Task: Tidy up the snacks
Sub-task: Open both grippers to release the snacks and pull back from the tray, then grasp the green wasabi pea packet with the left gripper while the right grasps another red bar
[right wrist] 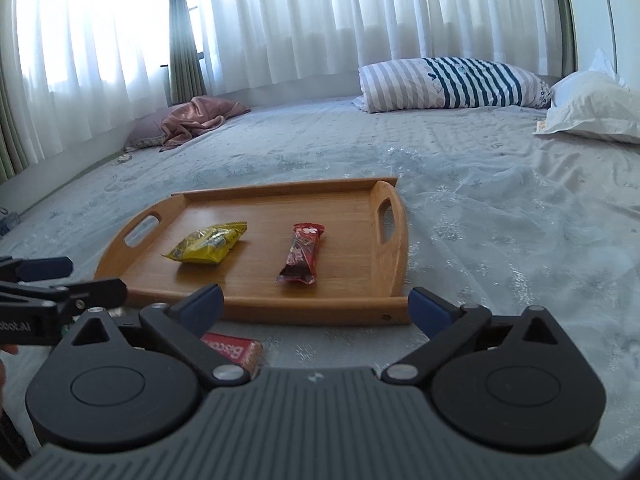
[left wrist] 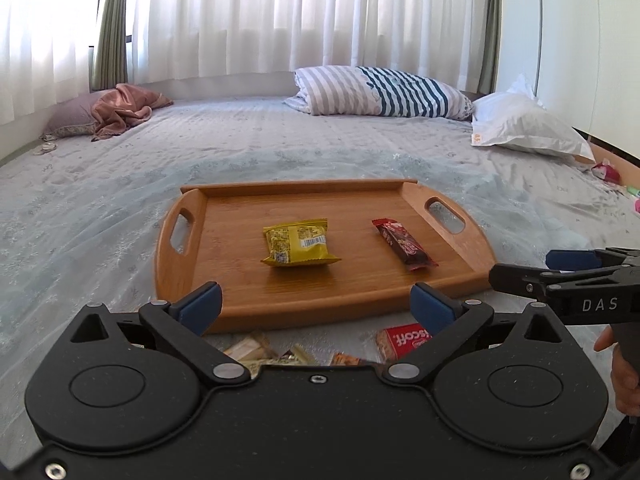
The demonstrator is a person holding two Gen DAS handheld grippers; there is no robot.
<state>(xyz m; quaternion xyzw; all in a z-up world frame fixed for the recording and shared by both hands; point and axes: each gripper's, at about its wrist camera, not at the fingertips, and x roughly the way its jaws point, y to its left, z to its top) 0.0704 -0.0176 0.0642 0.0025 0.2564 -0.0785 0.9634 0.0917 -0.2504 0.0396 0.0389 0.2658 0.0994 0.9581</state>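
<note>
Holding both tools wide open and empty, you have your left tool (left wrist: 316,304) and right tool (right wrist: 316,304) low in frame, just short of the wooden tray (left wrist: 452,276) at centre on the bed (left wrist: 120,200). Two snacks lie on it, well apart: one yellow packet (left wrist: 298,242), one red bar (left wrist: 404,246). One red biscuit pack (left wrist: 404,340) and some loose wrappers (left wrist: 256,350), too hidden to count, wait at bottom centre. Pinching thin wrappers against soft bedding could snag the sheet or slip.
</note>
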